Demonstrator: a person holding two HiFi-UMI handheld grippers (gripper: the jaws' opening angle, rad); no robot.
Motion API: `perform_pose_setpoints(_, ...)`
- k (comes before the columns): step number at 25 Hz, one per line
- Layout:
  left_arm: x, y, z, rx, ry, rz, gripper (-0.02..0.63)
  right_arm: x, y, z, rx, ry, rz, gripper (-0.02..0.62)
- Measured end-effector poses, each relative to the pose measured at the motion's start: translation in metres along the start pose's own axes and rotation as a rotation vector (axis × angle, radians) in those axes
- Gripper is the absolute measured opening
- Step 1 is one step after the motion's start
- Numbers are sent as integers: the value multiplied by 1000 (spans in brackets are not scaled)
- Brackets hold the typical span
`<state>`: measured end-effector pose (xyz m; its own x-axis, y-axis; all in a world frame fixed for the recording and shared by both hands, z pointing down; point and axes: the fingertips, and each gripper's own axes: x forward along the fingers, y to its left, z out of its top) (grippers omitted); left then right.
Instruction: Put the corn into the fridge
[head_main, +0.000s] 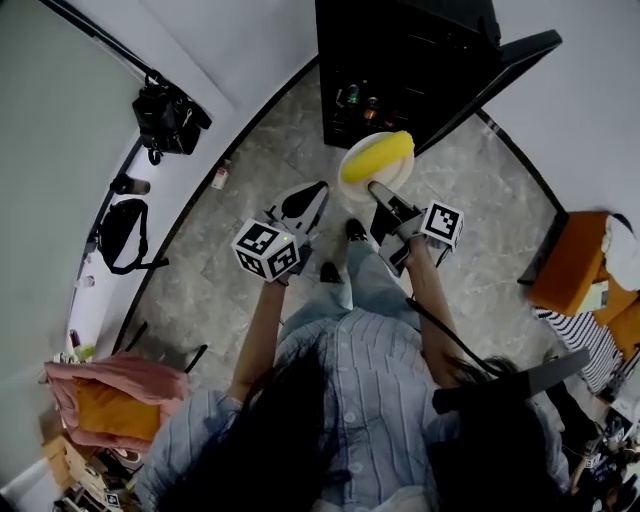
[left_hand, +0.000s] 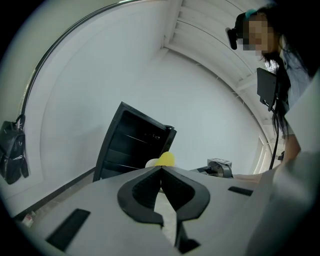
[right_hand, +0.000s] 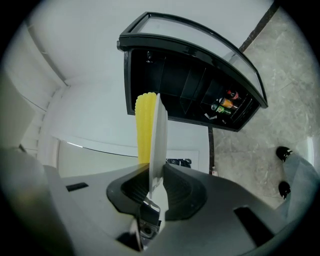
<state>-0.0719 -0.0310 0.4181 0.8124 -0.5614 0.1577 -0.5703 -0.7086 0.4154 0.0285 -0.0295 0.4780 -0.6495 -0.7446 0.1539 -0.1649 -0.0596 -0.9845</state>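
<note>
The right gripper (right_hand: 157, 175) is clenched on the rim of a white plate (right_hand: 159, 135), which stands edge-on between its jaws. The corn (right_hand: 144, 130) lies on that plate, not yet in the fridge. In the head view the plate (head_main: 352, 152) sits just at 12 o'clock of the right gripper (head_main: 378, 190), with the corn (head_main: 378, 158) across it. The black fridge (head_main: 400, 60) stands open beyond at 12 o'clock, its door (head_main: 520, 55) swung out toward 2 o'clock. The left gripper (head_main: 305, 205), at 8 o'clock of the plate, has its jaws pressed together on nothing. The plate is pinched at one edge only, so I would hold it level and move it forward slowly so the corn cannot roll off. The way in looks free, with bare floor between plate and fridge. Bottles (head_main: 360, 100) crowd the low left shelf. The inside is dark, so which shelf has room is probably best checked closer in. Steer clear of the door edge at 2 o'clock.
</note>
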Motion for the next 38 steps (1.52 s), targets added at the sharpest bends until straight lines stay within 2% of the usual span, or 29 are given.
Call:
perform_pose_setpoints(6, 36, 17, 0, 20, 26, -25, 8, 25, -16, 34, -1, 7, 4, 63)
perform_pose_setpoints(10, 68, 29, 0, 40, 50, -51, 8, 40, -31, 61, 17, 15, -15, 63)
perform_pose_setpoints(16, 99, 46, 1, 56, 61, -79, 8, 59, -50, 99, -8, 24, -46, 64)
perform_pose_setpoints(23, 123, 75, -5, 36, 68, -58, 8, 90, -66, 131, -15, 31, -48, 64)
perform_pose_setpoints(38, 164, 108, -12, 25, 89, -52, 8, 155, -106, 184, 67, -20, -43, 64)
